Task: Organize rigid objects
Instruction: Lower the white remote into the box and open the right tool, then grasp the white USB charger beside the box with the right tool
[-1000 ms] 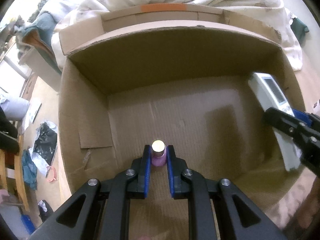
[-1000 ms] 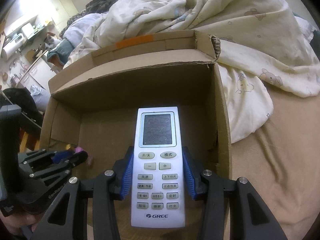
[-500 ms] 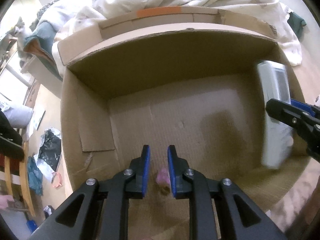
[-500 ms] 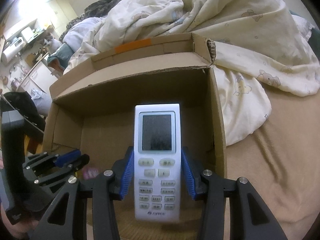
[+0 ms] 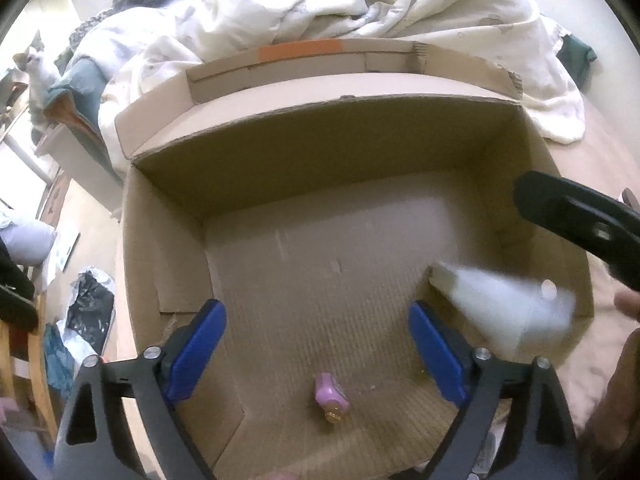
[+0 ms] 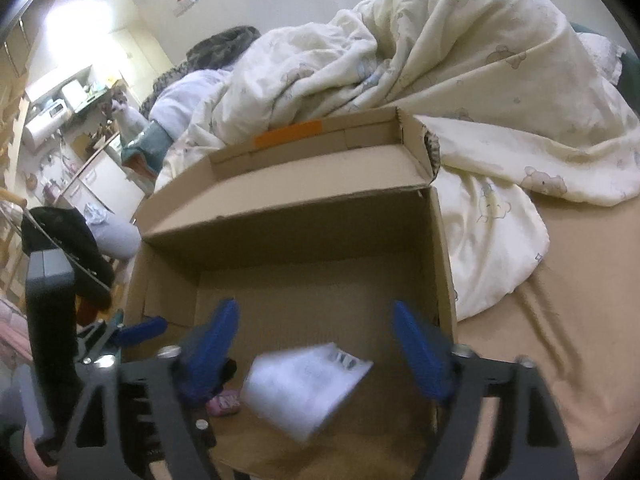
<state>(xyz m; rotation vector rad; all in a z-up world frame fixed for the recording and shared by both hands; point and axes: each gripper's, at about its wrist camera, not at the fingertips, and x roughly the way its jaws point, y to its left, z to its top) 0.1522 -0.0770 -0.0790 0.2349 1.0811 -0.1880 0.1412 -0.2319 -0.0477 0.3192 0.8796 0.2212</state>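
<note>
Both grippers hang over an open cardboard box [image 5: 168,240] with their blue pads spread wide and nothing pinched. On the left, the left gripper [image 5: 316,350] has just been opening; its jaws stand well apart above the near edge of the box floor, and a small pink bottle [image 5: 330,394] with a gold cap lies on its side on the cardboard between and below them, touched by neither pad. Further right, the right gripper [image 6: 316,350] has likewise just been opening. A white remote control [image 6: 306,386] sits tilted between and below its pads, free of both, blurred in both views, over the near right part of the box floor. Dark marks show on its upper end, but the blur leaves no writing readable. From the left wrist the same remote [image 5: 504,308] shows as a white smear close to the right wall of the box, with one black finger [image 5: 576,220] of the right gripper above it.

An orange strip of tape [image 6: 288,136] runs along the far flap of the box. The box stands on a bed with a tan sheet [image 6: 560,360]; a cream duvet [image 6: 460,80] printed with small bears is heaped behind and to the right of it. Far left, a white and brown cat [image 6: 122,114] sits by a counter crowded with kitchen things.
</note>
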